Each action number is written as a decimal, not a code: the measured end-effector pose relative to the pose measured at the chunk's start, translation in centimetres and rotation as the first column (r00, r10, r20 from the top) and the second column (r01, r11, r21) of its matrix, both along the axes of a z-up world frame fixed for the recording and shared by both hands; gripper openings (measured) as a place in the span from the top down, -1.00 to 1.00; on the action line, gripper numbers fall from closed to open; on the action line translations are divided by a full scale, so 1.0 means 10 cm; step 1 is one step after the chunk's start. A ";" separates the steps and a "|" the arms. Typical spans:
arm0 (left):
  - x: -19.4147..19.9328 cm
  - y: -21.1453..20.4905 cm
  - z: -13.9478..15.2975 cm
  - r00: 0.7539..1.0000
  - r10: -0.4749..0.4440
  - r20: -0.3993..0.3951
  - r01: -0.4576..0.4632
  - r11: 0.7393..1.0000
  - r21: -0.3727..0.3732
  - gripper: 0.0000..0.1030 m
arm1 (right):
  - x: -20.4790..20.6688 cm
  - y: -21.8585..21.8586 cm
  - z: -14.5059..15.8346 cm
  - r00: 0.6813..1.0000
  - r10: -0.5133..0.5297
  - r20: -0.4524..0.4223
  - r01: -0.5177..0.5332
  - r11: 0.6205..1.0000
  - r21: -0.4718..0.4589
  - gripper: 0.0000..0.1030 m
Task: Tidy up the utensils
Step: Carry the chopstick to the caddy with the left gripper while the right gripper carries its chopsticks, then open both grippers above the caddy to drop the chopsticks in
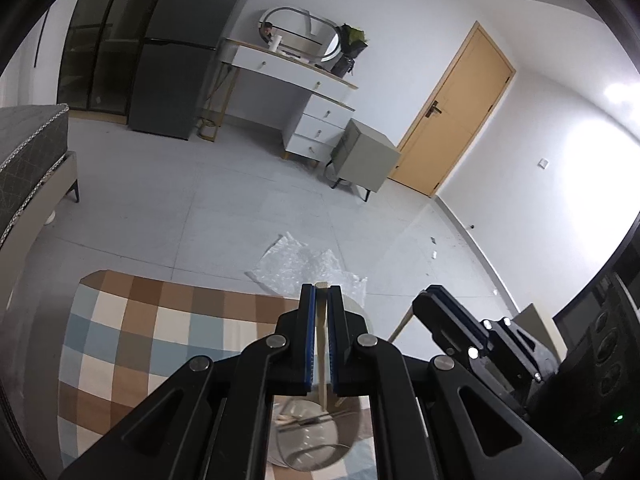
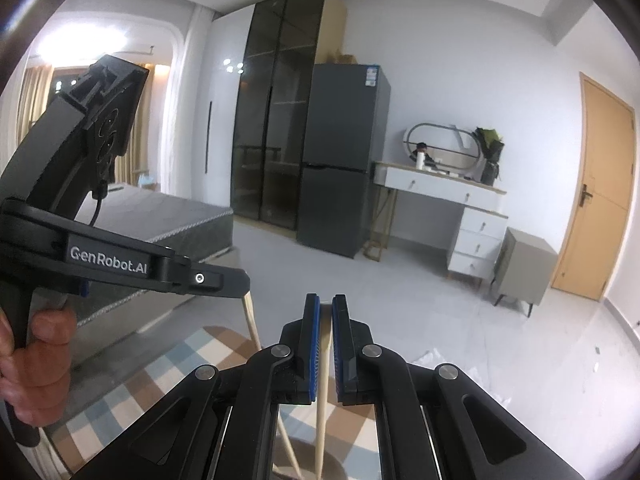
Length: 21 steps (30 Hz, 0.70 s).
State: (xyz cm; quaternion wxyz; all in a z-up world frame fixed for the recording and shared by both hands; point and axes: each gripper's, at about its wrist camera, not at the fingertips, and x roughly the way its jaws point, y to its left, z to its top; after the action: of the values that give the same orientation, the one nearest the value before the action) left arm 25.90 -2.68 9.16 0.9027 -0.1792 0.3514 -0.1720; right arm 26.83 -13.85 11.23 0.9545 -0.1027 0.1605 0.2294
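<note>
**Two sticks, one in each gripper**

The left gripper (image 1: 321,294) has its jaws shut tight on a thin wooden chopstick (image 1: 322,360). The stick points down toward a shiny cup (image 1: 316,440) that stands on the checked counter (image 1: 132,344). The right gripper (image 2: 325,304) also has its jaws closed on a second chopstick (image 2: 321,412).

The sticks look light, stiff and smooth, so they may slip or swing. Each one seems best held near its top end. That way the low end can probably drop straight into the cup.
</note>
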 end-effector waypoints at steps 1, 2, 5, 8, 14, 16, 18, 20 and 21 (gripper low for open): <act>0.02 0.01 -0.03 1.000 0.004 -0.008 -0.004 1.000 -0.002 0.98 | 0.02 0.00 -0.02 1.000 0.001 -0.004 -0.001 1.000 -0.003 0.90; 0.04 0.02 -0.07 1.000 0.007 -0.017 -0.007 1.000 -0.007 0.98 | 0.04 0.01 -0.07 1.000 0.003 -0.011 -0.003 1.000 -0.005 0.90; 0.07 0.05 -0.19 0.999 0.018 -0.039 -0.019 1.000 -0.019 0.98 | 0.10 0.01 -0.16 1.000 0.006 -0.029 -0.007 1.000 -0.011 0.90; 0.06 0.08 -0.23 0.999 0.028 -0.036 -0.029 0.999 -0.028 0.98 | 0.12 0.00 -0.24 0.999 0.010 -0.040 -0.011 1.000 -0.019 0.90; 0.02 0.06 -0.28 0.999 0.003 -0.036 -0.004 1.000 -0.029 0.98 | 0.16 -0.03 -0.41 0.996 0.028 -0.087 -0.031 0.999 -0.033 0.90; 0.01 0.05 -0.30 0.999 -0.009 -0.043 0.008 1.000 -0.026 0.97 | 0.17 -0.04 -0.46 0.994 0.035 -0.107 -0.039 0.999 -0.033 0.90; 0.00 0.05 -0.31 0.999 -0.015 -0.053 0.014 1.000 -0.020 0.97 | 0.18 -0.05 -0.51 0.991 0.032 -0.131 -0.036 0.999 -0.032 0.90; -0.01 0.04 -0.33 0.998 -0.025 -0.063 0.024 1.000 -0.016 0.97 | 0.18 -0.08 -0.56 0.987 0.031 -0.158 -0.035 0.999 -0.022 0.90; -0.02 0.03 -0.34 0.997 -0.030 -0.070 0.029 1.000 -0.012 0.97 | 0.18 -0.09 -0.58 0.985 0.029 -0.168 -0.032 0.999 -0.019 0.90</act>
State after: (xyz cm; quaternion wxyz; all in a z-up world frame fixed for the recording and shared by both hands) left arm 25.69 -2.34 5.76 0.8863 -0.1847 0.3843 -0.1806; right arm 28.63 -14.77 5.41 0.9329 -0.0958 0.2408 0.2501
